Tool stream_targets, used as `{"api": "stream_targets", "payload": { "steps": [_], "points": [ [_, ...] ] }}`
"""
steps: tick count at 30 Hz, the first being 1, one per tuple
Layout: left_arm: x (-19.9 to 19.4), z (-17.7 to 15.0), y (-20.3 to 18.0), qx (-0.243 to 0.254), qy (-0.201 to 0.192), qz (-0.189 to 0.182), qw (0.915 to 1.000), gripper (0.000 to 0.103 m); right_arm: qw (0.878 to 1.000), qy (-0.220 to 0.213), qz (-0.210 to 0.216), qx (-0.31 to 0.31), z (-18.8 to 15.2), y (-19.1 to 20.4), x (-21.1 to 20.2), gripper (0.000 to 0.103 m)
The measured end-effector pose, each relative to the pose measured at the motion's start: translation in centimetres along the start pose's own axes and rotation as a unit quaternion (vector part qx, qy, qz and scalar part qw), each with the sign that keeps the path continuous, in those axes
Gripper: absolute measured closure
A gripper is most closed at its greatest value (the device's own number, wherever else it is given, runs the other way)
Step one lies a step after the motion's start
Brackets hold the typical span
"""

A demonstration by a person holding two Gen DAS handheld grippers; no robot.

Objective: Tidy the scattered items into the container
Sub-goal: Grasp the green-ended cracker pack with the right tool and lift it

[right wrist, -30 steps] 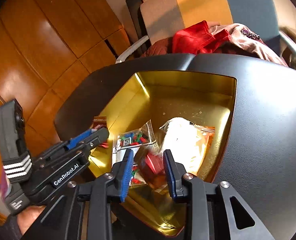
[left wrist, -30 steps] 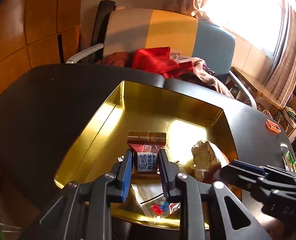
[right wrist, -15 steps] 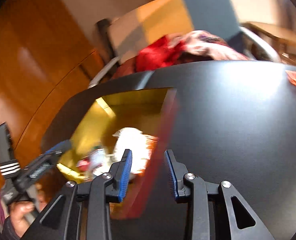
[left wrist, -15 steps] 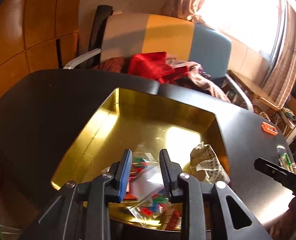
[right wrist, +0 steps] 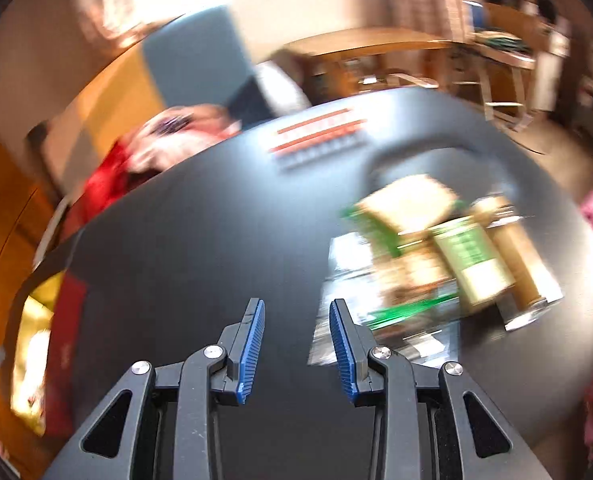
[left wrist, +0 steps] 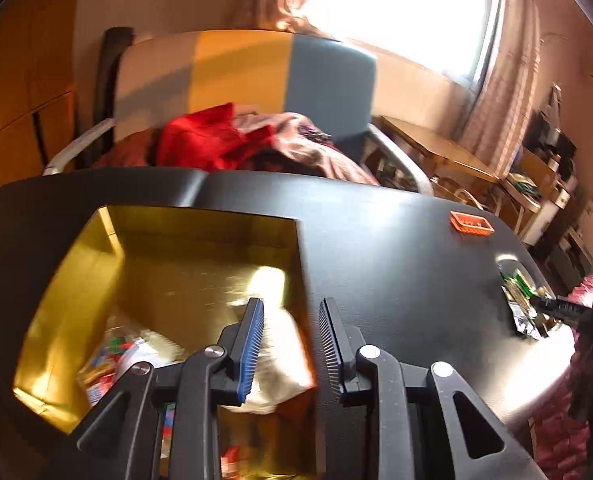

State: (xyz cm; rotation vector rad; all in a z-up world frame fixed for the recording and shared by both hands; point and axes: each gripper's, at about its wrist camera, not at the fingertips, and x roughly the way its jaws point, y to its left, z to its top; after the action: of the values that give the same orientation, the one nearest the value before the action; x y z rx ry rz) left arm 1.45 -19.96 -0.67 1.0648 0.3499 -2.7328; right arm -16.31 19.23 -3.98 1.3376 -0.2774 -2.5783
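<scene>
The gold container (left wrist: pixel 200 232) sits sunk in the black table; it holds a pale crinkled bag (left wrist: pixel 280 360) and clear packets of small coloured bits (left wrist: pixel 116 356). My left gripper (left wrist: pixel 290 344) is open and empty above the container's right edge. My right gripper (right wrist: pixel 296 344) is open and empty over the bare table, just left of a blurred heap of green and tan snack packets (right wrist: pixel 448 260). The heap (left wrist: pixel 520 300) also shows far right in the left wrist view, with my right gripper's tip beside it. The container's edge (right wrist: pixel 32 320) shows far left.
An orange ridged piece (left wrist: pixel 471 225) lies on the table at the back right; it shows blurred in the right wrist view (right wrist: pixel 320 136). A chair with red and pink clothes (left wrist: pixel 216 140) stands behind the table. Wooden furniture stands at the right.
My left gripper let go of the chocolate packet in the container, lifted and turned right. My right gripper released its red item and swung right from the container to the snack heap.
</scene>
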Motion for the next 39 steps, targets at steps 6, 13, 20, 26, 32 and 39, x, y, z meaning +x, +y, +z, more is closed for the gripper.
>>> {"api": "stream_targets", "payload": {
  "steps": [6, 13, 20, 26, 32, 39],
  "points": [
    [2.3, 0.2, -4.2, 0.034, 0.022, -0.027, 0.9988, 0.074, 0.999, -0.002, -0.018, 0.038, 2.8, -5.0, 0.5, 0.060],
    [3.9, -1.1, -6.8, 0.060, 0.047, -0.043, 0.9961, 0.074, 0.999, 0.002, -0.013, 0.046, 3.7, -5.0, 2.1, 0.059],
    [4.3, -2.4, -7.4, 0.065, 0.064, -0.048, 0.9947, 0.074, 0.999, 0.022, -0.033, 0.026, 3.8, -4.0, 5.0, 0.053],
    [4.2, -2.8, -7.1, 0.061, 0.067, -0.046, 0.9948, 0.074, 0.997, 0.025, -0.069, -0.006, 3.8, -3.5, 6.4, 0.045],
    [4.3, -3.0, -6.9, 0.053, 0.070, -0.049, 0.9949, 0.074, 0.999, 0.036, -0.032, -0.024, 3.1, -2.6, 6.2, 0.045],
    [3.8, -3.3, -7.3, 0.064, 0.071, -0.054, 0.9940, 0.074, 0.989, 0.074, 0.102, -0.076, -0.2, 2.5, 5.2, 0.055]
  ]
}}
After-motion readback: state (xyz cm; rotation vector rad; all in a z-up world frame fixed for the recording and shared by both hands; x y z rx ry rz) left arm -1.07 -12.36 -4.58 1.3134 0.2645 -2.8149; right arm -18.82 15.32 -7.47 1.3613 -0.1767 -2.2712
